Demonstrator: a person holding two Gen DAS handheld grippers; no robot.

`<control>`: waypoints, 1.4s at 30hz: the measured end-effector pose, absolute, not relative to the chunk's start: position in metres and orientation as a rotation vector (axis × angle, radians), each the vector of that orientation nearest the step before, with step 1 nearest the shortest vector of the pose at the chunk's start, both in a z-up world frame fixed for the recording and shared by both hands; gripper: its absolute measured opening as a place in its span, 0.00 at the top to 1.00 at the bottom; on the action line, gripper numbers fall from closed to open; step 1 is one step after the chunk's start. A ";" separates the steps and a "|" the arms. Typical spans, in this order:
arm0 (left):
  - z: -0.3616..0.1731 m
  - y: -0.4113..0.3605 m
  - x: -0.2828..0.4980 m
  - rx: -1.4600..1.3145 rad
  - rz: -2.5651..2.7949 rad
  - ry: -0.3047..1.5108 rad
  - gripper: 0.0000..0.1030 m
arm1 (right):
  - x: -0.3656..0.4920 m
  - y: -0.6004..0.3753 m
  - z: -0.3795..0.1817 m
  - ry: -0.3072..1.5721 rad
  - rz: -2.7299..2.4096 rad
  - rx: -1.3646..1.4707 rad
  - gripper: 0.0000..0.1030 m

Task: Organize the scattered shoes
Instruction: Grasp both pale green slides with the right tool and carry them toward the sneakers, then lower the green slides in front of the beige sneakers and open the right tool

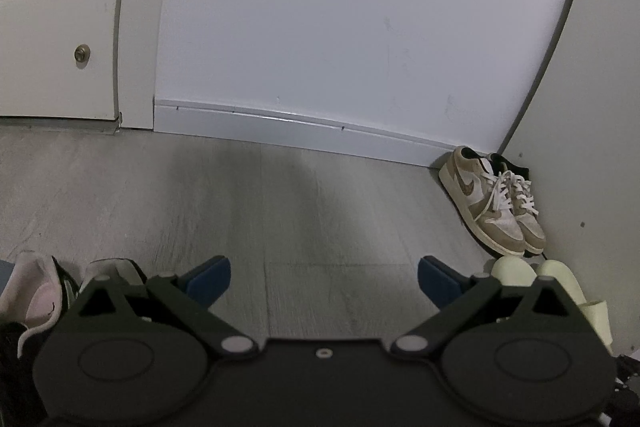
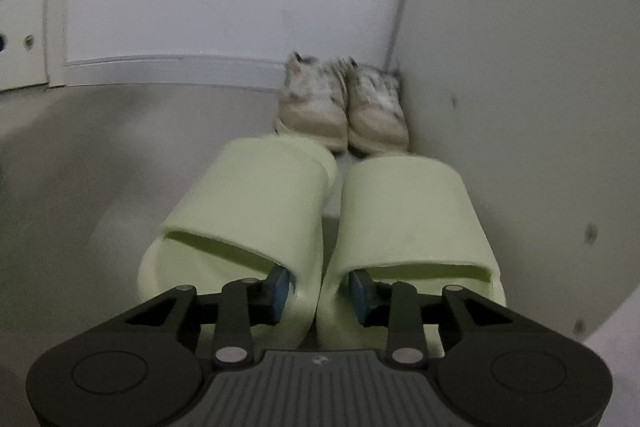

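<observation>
A pair of pale green slides [image 2: 320,211] lies side by side on the floor, toes toward a pair of tan and white sneakers [image 2: 344,107] in the corner. My right gripper [image 2: 319,291] straddles the slides' two inner side walls, one fingertip inside each slide. The blue pads [image 2: 280,289] stand slightly off the walls, so the gripper is open. My left gripper [image 1: 324,281] hangs wide open over bare floor with nothing between its fingers. The left wrist view shows the sneakers [image 1: 494,201] at the right and the slides [image 1: 556,281] behind its right finger.
Pink and white shoes [image 1: 36,297] lie at the lower left of the left wrist view. A white wall with a skirting board [image 1: 304,131] runs behind, a side panel [image 2: 520,107] closes the corner on the right, and a door [image 1: 60,27] stands at the far left.
</observation>
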State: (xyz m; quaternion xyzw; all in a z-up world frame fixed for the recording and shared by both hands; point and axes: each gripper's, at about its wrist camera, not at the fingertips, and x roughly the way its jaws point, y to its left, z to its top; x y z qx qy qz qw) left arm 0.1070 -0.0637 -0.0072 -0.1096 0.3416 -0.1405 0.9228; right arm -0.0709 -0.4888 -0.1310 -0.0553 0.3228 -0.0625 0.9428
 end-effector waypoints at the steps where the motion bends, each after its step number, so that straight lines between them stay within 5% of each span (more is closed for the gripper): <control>1: -0.007 -0.063 0.107 -0.228 -0.287 0.702 0.02 | -0.071 -0.493 -0.132 0.659 -0.135 -0.088 0.60; 13: -0.012 -0.059 0.110 -0.245 -0.281 0.717 0.02 | -0.078 -0.509 -0.129 0.717 -0.198 -0.089 0.56; 17: -0.013 -0.055 0.109 -0.248 -0.273 0.714 0.02 | -0.076 -0.496 -0.121 0.751 -0.190 -0.135 0.20; 25: -0.005 -0.028 0.102 -0.212 -0.229 0.710 0.02 | -0.087 -0.479 -0.087 0.776 -0.177 -0.088 0.18; 27: -0.001 -0.014 0.098 -0.209 -0.210 0.712 0.02 | -0.088 -0.466 -0.079 0.754 -0.150 -0.061 0.08; 42: -0.008 0.131 0.042 -0.204 0.070 0.649 0.02 | 0.011 -0.278 -0.047 0.796 0.333 0.265 0.08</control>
